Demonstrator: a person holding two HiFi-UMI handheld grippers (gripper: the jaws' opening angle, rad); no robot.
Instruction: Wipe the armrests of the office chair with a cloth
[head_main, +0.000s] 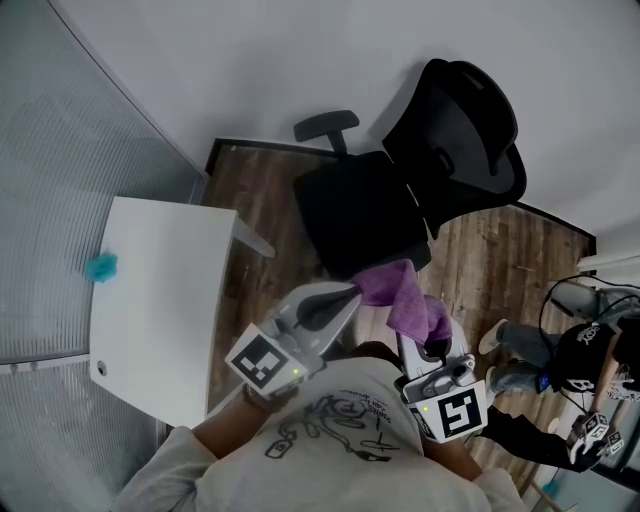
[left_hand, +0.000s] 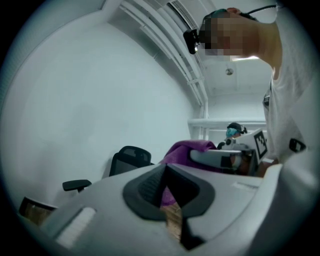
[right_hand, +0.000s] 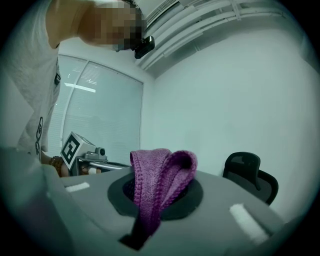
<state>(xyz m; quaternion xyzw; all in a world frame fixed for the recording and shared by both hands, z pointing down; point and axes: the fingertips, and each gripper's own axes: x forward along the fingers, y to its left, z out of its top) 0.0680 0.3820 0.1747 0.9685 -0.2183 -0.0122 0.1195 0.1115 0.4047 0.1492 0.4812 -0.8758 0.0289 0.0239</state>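
Note:
A black office chair (head_main: 400, 190) stands ahead of me, one armrest (head_main: 326, 125) jutting out at its far left. My right gripper (head_main: 425, 335) is shut on a purple cloth (head_main: 402, 298), which hangs bunched over the near edge of the seat. In the right gripper view the cloth (right_hand: 160, 182) loops up out of the jaws of that gripper (right_hand: 157, 195). My left gripper (head_main: 350, 293) points at the chair beside the cloth, shut with nothing in it. Its own view shows the chair back (left_hand: 130, 157), the armrest (left_hand: 76, 184) and the cloth (left_hand: 187, 149) past the left gripper (left_hand: 167, 189).
A white table (head_main: 160, 300) stands to my left against a glass wall, with a small blue thing (head_main: 100, 266) at its far edge. Another person (head_main: 565, 365) sits on the wood floor (head_main: 500, 270) at the right. A white wall rises behind the chair.

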